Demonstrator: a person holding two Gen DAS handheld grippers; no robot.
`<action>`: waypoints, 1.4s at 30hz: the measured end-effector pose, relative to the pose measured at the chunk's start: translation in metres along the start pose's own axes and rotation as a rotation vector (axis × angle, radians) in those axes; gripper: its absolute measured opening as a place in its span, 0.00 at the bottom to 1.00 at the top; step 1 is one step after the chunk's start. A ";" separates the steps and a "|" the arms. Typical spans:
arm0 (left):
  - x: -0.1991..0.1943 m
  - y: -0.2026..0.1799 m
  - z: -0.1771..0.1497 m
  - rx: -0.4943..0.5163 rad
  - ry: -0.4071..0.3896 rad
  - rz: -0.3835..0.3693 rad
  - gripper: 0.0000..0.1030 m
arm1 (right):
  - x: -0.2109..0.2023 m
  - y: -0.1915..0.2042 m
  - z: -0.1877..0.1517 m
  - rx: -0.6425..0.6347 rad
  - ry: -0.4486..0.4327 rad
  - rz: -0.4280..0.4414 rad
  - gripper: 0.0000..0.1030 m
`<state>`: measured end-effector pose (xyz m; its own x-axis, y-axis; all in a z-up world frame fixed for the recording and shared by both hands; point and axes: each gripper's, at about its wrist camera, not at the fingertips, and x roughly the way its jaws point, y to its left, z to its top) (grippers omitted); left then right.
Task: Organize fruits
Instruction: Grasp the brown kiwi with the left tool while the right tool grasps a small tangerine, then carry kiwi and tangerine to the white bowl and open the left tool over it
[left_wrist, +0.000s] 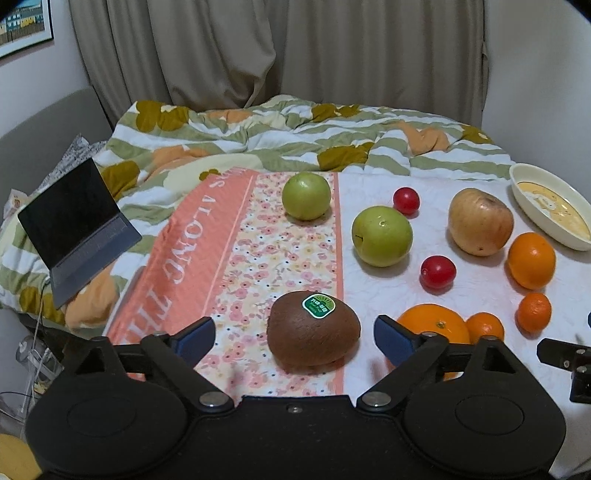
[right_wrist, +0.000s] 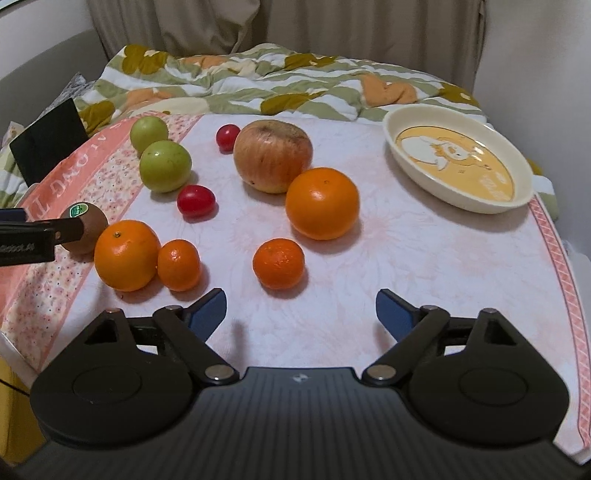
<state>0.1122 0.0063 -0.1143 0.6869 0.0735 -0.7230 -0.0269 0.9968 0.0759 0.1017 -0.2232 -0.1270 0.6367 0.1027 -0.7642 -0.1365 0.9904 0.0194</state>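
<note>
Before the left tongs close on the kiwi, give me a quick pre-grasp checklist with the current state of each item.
1. Left tongs open wide enough for the kiwi: ok, a gap shows on both sides.
2. Kiwi lined up between the fingers: ok, roughly centred in the left wrist view.
3. Pads touching the kiwi: not yet, both stand apart from it.
4. Neighbours clear of the closing path: cannot tell; the large orange sits right behind the right-hand finger.
5. Dish free to receive fruit: ok, nothing lies in it.
6. Right tongs out of the way: ok, open and empty over bare cloth.
</note>
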 end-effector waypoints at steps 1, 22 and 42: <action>0.004 -0.001 0.000 -0.001 0.004 0.000 0.90 | 0.002 0.000 0.001 -0.003 -0.001 0.005 1.00; 0.034 -0.007 -0.002 -0.005 0.071 -0.051 0.68 | 0.031 0.013 0.010 -0.061 0.000 0.050 0.70; -0.021 0.012 0.001 -0.003 0.005 -0.108 0.67 | -0.003 0.025 0.023 -0.050 -0.044 0.015 0.49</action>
<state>0.0980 0.0163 -0.0974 0.6819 -0.0344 -0.7306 0.0453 0.9990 -0.0048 0.1134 -0.1971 -0.1091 0.6669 0.1221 -0.7351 -0.1830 0.9831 -0.0028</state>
